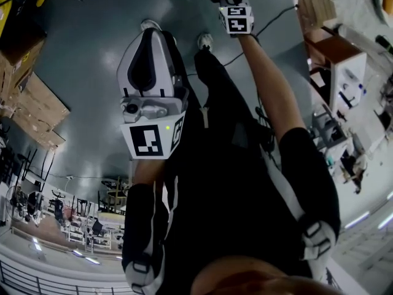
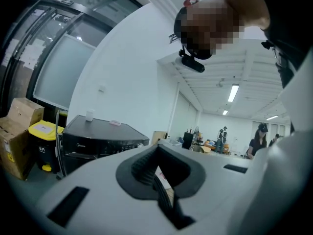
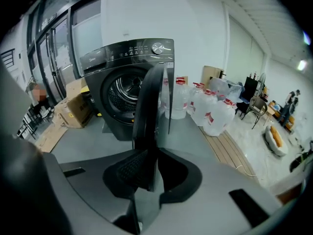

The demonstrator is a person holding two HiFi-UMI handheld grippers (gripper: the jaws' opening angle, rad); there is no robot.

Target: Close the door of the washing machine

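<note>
So, my right gripper (image 3: 149, 168) is clamped on the edge of the door (image 3: 152, 99), which sticks straight out, wide open, from the washing machine (image 3: 124, 84). My left gripper (image 2: 158, 175) is closed on nothing, pointing elsewhere. I'd say the whole swing shut is left to do.

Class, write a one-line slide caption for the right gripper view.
The right gripper clamps the edge of the open door, with the washing machine drum exposed behind.
</note>
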